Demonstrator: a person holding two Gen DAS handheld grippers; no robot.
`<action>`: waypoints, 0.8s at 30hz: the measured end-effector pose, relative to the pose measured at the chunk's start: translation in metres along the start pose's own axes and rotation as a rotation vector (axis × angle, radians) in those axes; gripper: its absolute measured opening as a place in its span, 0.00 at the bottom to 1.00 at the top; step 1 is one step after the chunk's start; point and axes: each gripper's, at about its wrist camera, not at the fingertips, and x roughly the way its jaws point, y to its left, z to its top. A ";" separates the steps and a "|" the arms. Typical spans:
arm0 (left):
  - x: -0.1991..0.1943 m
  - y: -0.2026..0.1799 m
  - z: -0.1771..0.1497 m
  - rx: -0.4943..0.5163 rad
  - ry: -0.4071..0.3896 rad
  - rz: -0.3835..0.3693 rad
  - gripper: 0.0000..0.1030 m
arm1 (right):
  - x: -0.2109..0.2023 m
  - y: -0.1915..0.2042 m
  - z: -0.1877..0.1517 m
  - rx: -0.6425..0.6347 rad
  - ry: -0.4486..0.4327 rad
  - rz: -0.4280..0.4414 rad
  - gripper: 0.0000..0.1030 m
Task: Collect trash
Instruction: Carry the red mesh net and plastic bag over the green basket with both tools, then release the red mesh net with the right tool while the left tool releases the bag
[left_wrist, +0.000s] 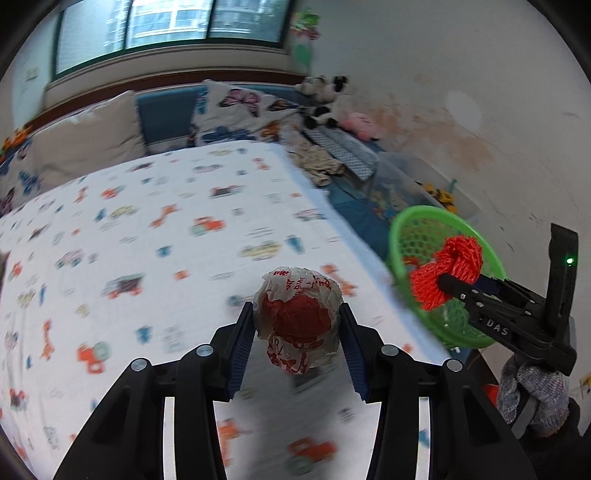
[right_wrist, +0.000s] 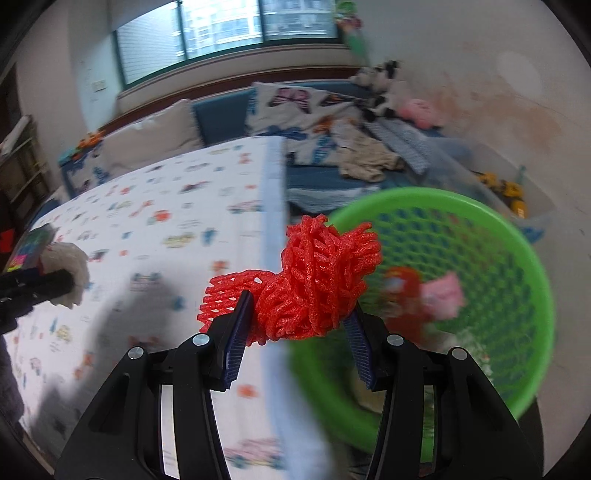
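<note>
Now left tool (left_wrist: 297, 325) pinching paper wad (left_wrist: 297, 317) btwn pads, right tool (right_wrist: 301, 314) clamping red foam net (right_wrist: 314, 284) by green basket (right_wrist: 532, 280)

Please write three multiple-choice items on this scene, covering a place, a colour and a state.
1. Where is the green basket?
A. beside the bed, past its edge
B. on the pillows
C. on the windowsill

2. What colour is the foam net in the right tool?
A. blue
B. red-orange
C. white

3. What is the state of the left tool?
A. open, nothing in it
B. shut on a toy
C. shut on the crumpled wrapper

Answers: 1 A, the basket sits off the mattress edge. 2 B, the net is bright red-orange. 3 C, both pads press the wrapper.
</note>
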 end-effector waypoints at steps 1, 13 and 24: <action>0.003 -0.010 0.003 0.014 0.000 -0.011 0.43 | -0.001 -0.007 -0.001 0.007 0.002 -0.011 0.49; 0.043 -0.100 0.029 0.149 0.038 -0.113 0.43 | -0.008 -0.080 -0.019 0.092 0.023 -0.138 0.60; 0.079 -0.146 0.045 0.217 0.075 -0.139 0.43 | -0.019 -0.101 -0.027 0.115 0.008 -0.159 0.68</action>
